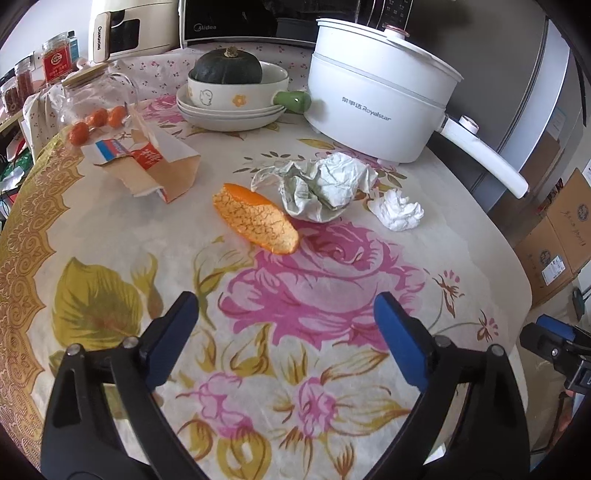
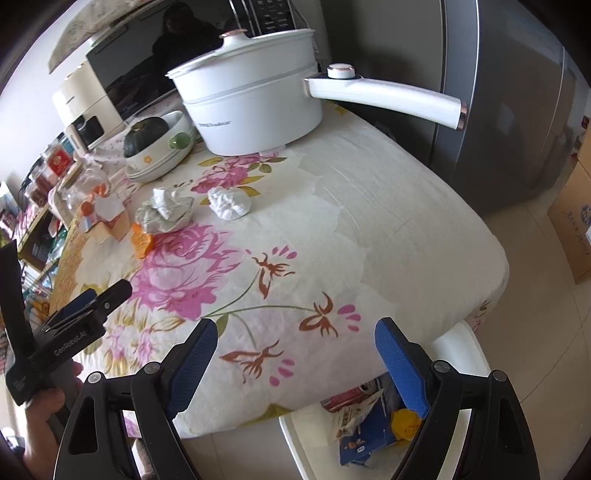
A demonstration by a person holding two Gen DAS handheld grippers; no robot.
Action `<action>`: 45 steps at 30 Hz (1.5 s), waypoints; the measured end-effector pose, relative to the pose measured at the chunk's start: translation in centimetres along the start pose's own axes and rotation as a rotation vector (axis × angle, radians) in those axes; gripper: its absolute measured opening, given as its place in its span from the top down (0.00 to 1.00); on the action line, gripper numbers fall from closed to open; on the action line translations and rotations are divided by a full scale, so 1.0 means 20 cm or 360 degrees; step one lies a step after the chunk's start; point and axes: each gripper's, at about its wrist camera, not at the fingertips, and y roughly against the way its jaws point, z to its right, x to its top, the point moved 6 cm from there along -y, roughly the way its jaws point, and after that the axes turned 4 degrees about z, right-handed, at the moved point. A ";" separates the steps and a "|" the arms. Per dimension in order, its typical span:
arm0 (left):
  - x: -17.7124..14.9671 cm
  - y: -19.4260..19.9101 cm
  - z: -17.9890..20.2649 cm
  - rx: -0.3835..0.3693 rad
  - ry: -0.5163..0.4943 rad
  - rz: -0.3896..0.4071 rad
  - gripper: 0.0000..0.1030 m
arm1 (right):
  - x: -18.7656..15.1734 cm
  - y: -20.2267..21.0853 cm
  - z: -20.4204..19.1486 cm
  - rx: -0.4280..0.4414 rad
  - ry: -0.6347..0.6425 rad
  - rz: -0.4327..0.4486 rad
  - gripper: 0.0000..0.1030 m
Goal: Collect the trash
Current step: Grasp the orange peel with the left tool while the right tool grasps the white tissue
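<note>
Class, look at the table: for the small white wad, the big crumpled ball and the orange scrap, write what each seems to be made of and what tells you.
small white wad: soft matte tissue, fluffy creases.
big crumpled ball: probably printed paper, sharp stiff folds.
orange scrap: citrus peel, netted pale pith inside, orange rind.

the work surface is a table (image 1: 110,258) covered with a floral cloth, lying beneath and ahead of the fingers. beyond the fingertips, at the far edge, stand a white electric pot (image 1: 376,107), stacked bowls (image 1: 236,99) holding a dark squash (image 1: 229,68), a microwave (image 1: 236,22) and a cream appliance (image 1: 122,29). outboard of the right-side finger: a grey refrigerator (image 2: 509,110), cardboard boxes (image 1: 554,236) and a pale tiled floor (image 2: 535,350). lighting is soft and diffuse.
</note>
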 end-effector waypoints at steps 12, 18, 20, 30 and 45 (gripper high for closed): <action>0.11 -0.28 -0.07 0.0129 0.0172 0.0081 0.36 | 0.04 -0.11 0.11 -0.0027 -0.0019 -0.0056 0.14; 0.12 -0.29 -0.10 0.0088 0.0193 0.0070 0.70 | 0.05 -0.13 0.10 -0.0063 0.0094 -0.0046 0.14; 0.12 -0.29 -0.11 0.0049 0.0169 0.0036 0.81 | 0.07 -0.14 0.09 -0.0051 0.0115 -0.0039 0.14; 0.03 -0.14 -0.19 -0.0160 0.0082 -0.0079 0.85 | 0.24 -0.37 -0.13 0.0134 0.0204 0.0010 0.14; -0.01 0.02 -0.28 -0.0258 0.0081 -0.0112 0.86 | 0.40 -0.63 -0.36 0.0190 0.0243 0.0069 0.37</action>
